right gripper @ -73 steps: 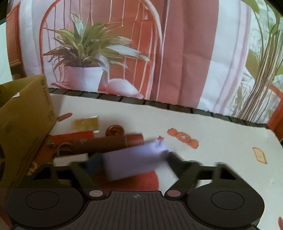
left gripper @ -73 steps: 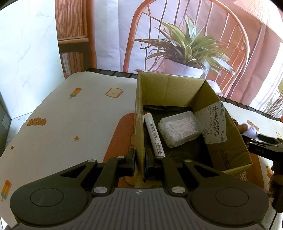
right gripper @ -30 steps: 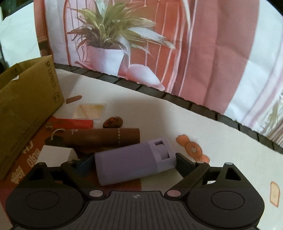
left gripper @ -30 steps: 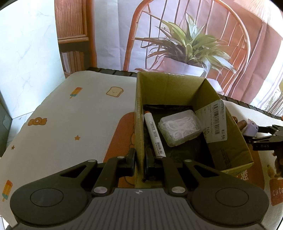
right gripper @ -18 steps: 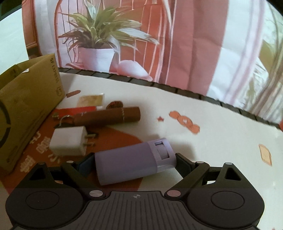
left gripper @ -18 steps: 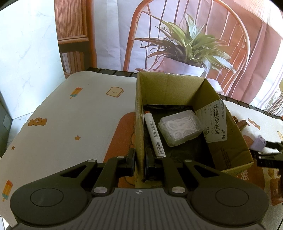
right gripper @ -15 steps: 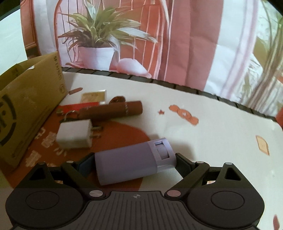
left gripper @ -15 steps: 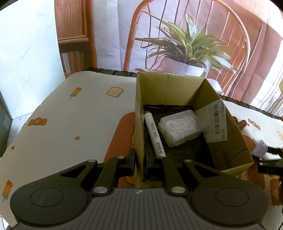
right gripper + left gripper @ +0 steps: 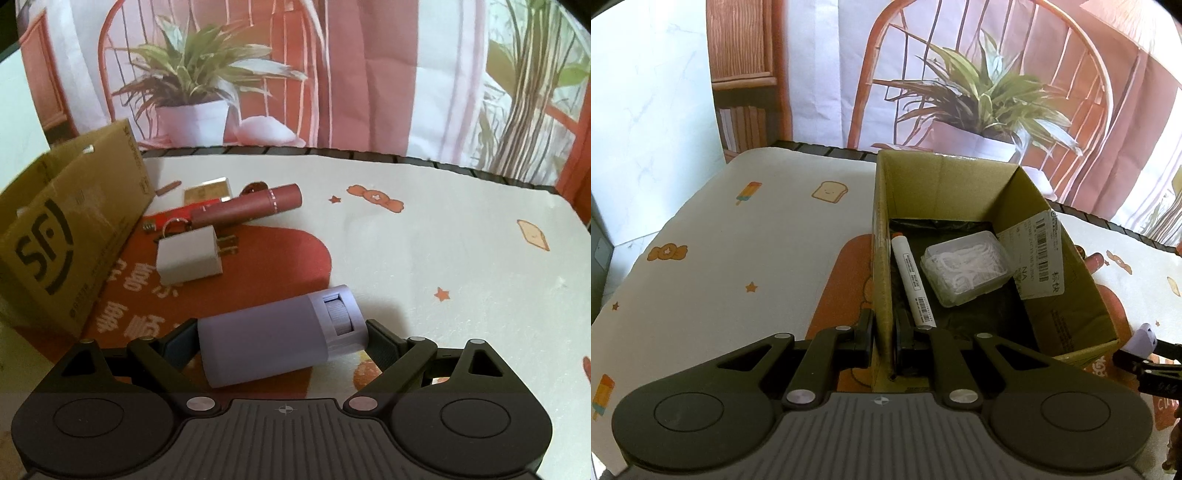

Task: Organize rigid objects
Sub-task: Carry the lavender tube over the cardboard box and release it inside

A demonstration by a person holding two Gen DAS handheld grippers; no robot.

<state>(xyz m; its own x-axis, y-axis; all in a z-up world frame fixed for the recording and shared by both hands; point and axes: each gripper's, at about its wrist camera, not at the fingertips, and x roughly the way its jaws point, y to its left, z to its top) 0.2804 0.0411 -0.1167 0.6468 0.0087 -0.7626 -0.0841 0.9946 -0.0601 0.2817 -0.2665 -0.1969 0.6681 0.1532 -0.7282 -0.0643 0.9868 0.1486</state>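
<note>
Cardboard box (image 9: 74, 236) printed "SF"; left hand-held gripper (image 9: 884, 334) pinches its wall.

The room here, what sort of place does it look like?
Probably a staged home-style tabletop, not a real living room: the potted plant and chair are printed on a creased backdrop, and a cartoon tablecloth carries a cardboard box and small household items.

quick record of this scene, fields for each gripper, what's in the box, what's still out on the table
left gripper: jaws shut on near wall of brown cardboard box
right gripper: jaws clamp lilac plastic tube, held off the table
in box: white marker pen, clear plastic case
on table: white plug adapter, maroon cylinder, red lighter
</note>
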